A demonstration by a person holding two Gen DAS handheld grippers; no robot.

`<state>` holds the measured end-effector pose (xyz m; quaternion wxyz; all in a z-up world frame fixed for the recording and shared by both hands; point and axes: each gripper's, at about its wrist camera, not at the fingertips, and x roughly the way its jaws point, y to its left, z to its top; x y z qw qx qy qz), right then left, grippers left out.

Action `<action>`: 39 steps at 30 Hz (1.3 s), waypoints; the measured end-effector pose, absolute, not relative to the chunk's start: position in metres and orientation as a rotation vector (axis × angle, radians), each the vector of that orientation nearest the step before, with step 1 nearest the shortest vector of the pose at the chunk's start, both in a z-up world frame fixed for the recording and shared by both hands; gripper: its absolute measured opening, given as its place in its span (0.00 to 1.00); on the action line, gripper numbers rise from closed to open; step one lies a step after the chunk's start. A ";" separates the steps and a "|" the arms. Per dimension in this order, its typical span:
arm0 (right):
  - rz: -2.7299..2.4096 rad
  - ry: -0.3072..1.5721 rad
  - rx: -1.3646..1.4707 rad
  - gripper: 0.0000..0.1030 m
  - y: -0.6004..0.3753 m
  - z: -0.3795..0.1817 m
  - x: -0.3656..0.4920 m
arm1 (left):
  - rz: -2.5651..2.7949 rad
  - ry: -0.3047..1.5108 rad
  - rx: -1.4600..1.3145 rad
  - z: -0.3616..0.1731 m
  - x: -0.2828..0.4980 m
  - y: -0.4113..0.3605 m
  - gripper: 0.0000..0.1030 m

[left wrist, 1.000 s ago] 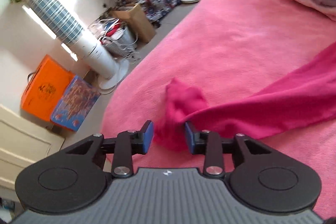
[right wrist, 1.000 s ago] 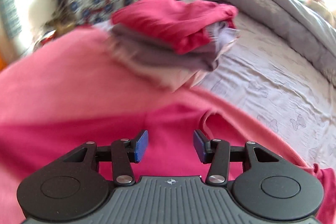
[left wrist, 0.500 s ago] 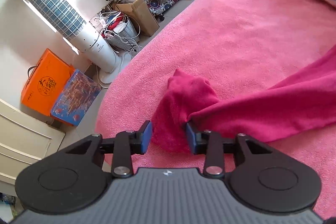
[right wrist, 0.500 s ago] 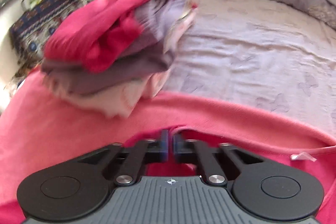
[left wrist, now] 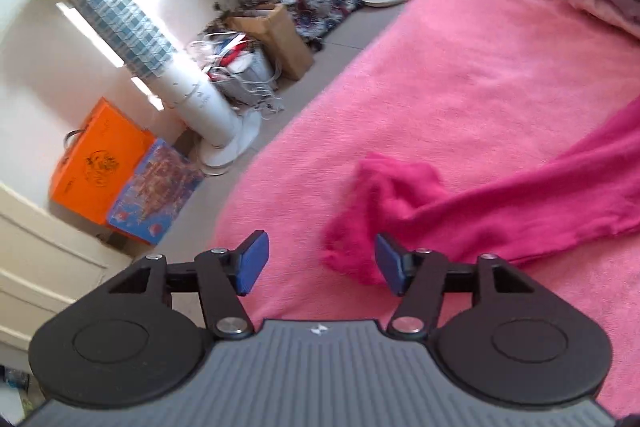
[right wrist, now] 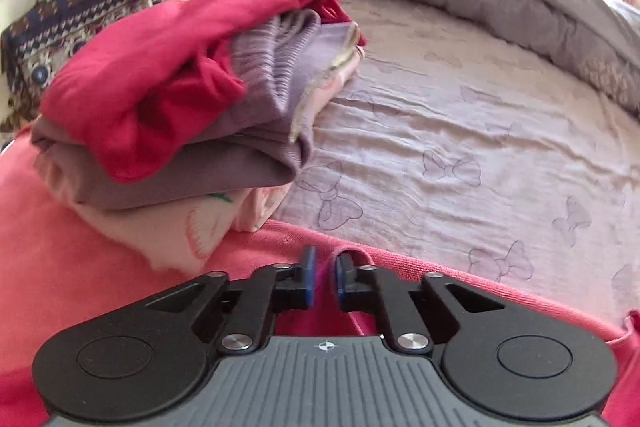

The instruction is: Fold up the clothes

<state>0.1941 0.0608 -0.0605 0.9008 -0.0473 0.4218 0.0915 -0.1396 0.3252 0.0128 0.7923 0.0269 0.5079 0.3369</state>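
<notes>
Magenta garment [left wrist: 520,199] sprawls near the pink blanket's [left wrist: 460,67] edge: our right gripper [right wrist: 322,277] pinches its fabric, our left gripper [left wrist: 320,263] gapes, grasping nothing.

Both views low over pink blanket [left wrist: 460,75]

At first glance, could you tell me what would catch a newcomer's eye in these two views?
The magenta long-sleeved garment sprawls over the pink towelling blanket, its cuff lying between the left gripper's open jaws. The right gripper pinches a fold of the same magenta cloth, just before a stack of folded red, mauve and pale pink clothes. A tall white tower fan stands on the floor beside the bed.
</notes>
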 end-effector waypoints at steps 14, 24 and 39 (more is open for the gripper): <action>0.154 0.764 -0.312 0.71 0.060 -0.009 0.092 | 0.521 1.101 -0.049 -0.043 -0.132 0.345 0.52; 0.361 0.763 -0.364 0.71 0.082 0.003 0.035 | 0.672 0.830 -0.446 0.024 -0.164 0.393 0.05; 1.079 0.571 -0.717 0.43 0.278 -0.033 -0.116 | 0.627 0.986 -0.400 -0.009 -0.153 0.402 0.64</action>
